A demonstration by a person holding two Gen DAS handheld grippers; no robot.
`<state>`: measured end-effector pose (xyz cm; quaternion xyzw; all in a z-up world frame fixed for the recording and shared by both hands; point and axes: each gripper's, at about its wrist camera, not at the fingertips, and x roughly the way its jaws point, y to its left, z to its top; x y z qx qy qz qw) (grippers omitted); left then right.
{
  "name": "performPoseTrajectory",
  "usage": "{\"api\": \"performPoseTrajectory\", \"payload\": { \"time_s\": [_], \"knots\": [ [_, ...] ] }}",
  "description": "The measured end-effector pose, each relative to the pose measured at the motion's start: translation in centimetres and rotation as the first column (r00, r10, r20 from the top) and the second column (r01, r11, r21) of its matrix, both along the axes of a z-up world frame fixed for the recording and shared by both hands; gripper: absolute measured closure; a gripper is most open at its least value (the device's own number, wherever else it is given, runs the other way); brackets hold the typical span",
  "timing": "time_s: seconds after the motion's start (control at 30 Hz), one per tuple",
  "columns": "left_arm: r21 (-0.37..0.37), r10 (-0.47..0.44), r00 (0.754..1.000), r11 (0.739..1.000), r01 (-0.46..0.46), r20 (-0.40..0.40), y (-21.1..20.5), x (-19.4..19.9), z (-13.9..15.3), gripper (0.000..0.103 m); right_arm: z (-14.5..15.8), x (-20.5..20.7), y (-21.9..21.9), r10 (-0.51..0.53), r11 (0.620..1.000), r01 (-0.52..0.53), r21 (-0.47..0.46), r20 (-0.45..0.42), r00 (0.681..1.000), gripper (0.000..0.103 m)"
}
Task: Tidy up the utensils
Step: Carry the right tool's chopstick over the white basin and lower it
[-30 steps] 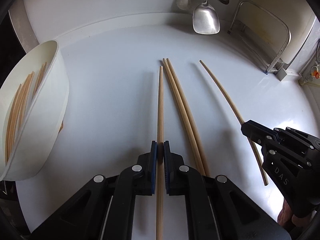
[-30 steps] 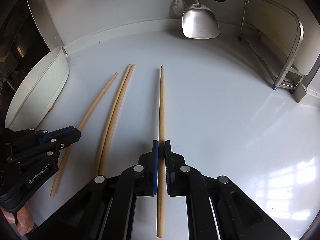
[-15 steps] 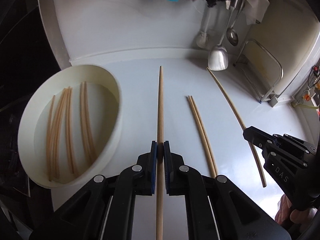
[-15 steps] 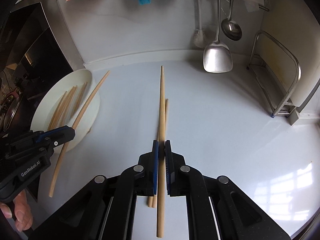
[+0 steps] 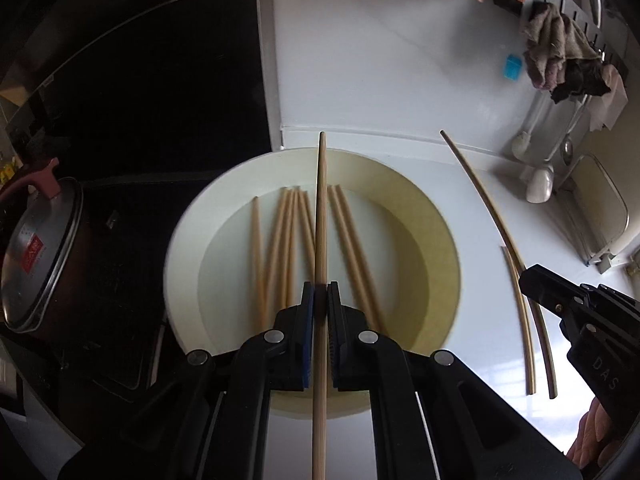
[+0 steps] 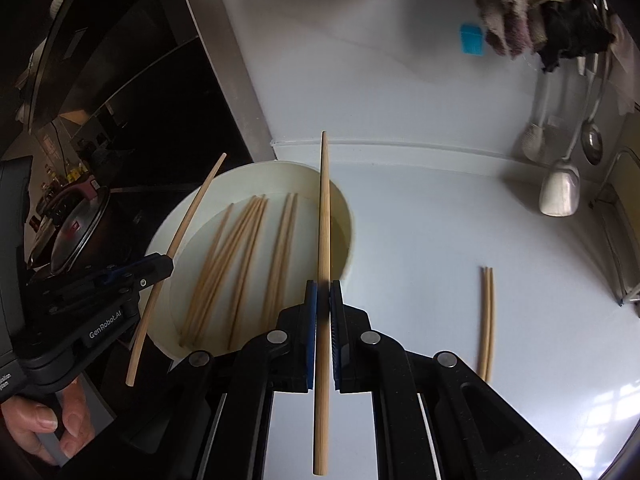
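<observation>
My left gripper (image 5: 321, 292) is shut on a wooden chopstick (image 5: 321, 208) and hangs over a white bowl (image 5: 188, 240). Several chopsticks (image 5: 280, 240) lie inside the bowl. In the right wrist view, my right gripper (image 6: 323, 290) is shut on another chopstick (image 6: 325, 208), above the bowl's right rim (image 6: 280, 170). The left gripper (image 6: 166, 266) shows there at the left edge with its chopstick (image 6: 188, 220). The right gripper (image 5: 526, 276) shows at the right of the left wrist view. A pair of chopsticks (image 6: 486, 320) lies on the white counter, right of the bowl.
A lidded pot (image 5: 36, 248) stands on the dark stove left of the bowl. A spatula (image 6: 560, 192) and a ladle hang on the back wall, with cloths (image 6: 508, 12) above. A metal rack (image 5: 600, 216) stands at the far right. A hand (image 6: 44, 420) holds the left gripper.
Both grippers have risen and swung left with their chopsticks, from over the counter to over the bowl. The pair on the counter has stayed where it lay.
</observation>
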<state>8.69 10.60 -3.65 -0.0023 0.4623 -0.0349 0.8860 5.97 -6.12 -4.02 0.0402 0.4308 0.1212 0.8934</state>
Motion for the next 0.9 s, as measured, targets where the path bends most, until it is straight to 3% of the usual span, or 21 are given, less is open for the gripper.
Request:
{"api": "performPoseTrajectory", "payload": {
  "time_s": [0.47, 0.9],
  "knots": [
    [-0.029, -0.011, 0.997, 1.000, 0.009, -0.073, 5.0, 5.1, -3.8, 0.096, -3.4, 6.5, 7.4, 0.028, 0.999, -0.030, -0.025, -0.104, 0.994, 0.097],
    [-0.038, -0.035, 0.983, 0.999, 0.029, -0.181, 4.8, 8.0, -8.1, 0.096, -8.5, 9.6, 8.9, 0.016, 0.998, -0.030, -0.051, -0.254, 0.967, 0.097]
  ]
}}
